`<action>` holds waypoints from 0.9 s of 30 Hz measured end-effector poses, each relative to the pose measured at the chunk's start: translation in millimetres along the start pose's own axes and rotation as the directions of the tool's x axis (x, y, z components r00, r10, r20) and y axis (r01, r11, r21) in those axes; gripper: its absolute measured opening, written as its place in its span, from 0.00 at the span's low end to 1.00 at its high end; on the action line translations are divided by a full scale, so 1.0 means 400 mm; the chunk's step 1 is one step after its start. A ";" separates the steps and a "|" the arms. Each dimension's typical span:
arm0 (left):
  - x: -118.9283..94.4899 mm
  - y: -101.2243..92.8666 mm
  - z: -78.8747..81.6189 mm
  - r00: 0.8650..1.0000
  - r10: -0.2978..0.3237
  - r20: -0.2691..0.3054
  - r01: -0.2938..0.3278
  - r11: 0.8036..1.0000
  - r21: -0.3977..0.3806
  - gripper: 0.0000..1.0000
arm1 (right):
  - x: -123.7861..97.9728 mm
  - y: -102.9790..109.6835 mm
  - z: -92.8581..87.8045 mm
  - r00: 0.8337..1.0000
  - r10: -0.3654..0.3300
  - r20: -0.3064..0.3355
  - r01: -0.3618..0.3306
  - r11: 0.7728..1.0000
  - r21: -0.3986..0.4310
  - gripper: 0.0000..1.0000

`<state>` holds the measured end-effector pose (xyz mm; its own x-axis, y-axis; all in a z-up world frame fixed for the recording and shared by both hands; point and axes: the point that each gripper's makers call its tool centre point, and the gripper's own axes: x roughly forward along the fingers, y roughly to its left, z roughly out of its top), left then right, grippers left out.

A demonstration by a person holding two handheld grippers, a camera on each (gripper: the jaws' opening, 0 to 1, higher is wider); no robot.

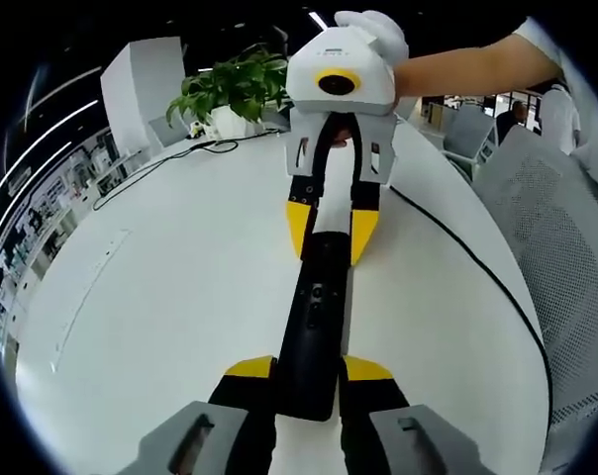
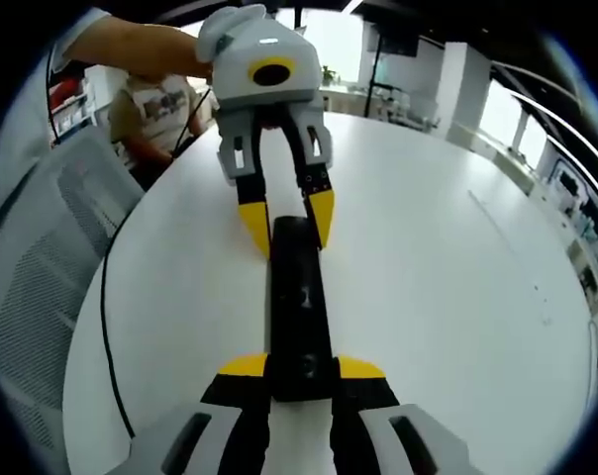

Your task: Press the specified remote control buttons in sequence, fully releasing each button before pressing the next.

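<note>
The black remote [image 1: 314, 317] lies lengthwise on the white table [image 1: 160, 297], bracketed at both ends: the left gripper [image 1: 309, 368] closes around its near end, and the right gripper [image 1: 332, 230], at twelve o'clock, clasps the far end. No button is pressed yet, I judge; next, one gripper must free itself to press.

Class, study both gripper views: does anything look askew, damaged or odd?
Nothing stands out. The black remote lies flat and intact on the white table, clamped at opposite ends by the left gripper and right gripper.
</note>
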<state>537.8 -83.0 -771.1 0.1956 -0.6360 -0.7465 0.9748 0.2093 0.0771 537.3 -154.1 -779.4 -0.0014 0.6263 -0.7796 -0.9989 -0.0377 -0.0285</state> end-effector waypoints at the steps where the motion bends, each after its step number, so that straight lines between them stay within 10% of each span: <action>1: 0.000 0.000 0.000 1.000 -0.001 -0.002 0.001 1.000 0.001 0.22 | 0.000 0.000 0.000 1.000 0.001 0.000 -0.001 1.000 -0.001 0.20; 27: 0.012 -0.001 -0.004 1.000 -0.009 0.005 0.009 1.000 -0.005 0.22 | 0.005 0.001 -0.004 1.000 0.016 0.001 -0.016 1.000 -0.014 0.21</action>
<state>538.2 -84.9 -775.5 0.1872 -0.6417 -0.7438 0.9761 0.2069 0.0671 537.1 -154.0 -781.9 -0.0173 0.6263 -0.7794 -0.9980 -0.0587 -0.0250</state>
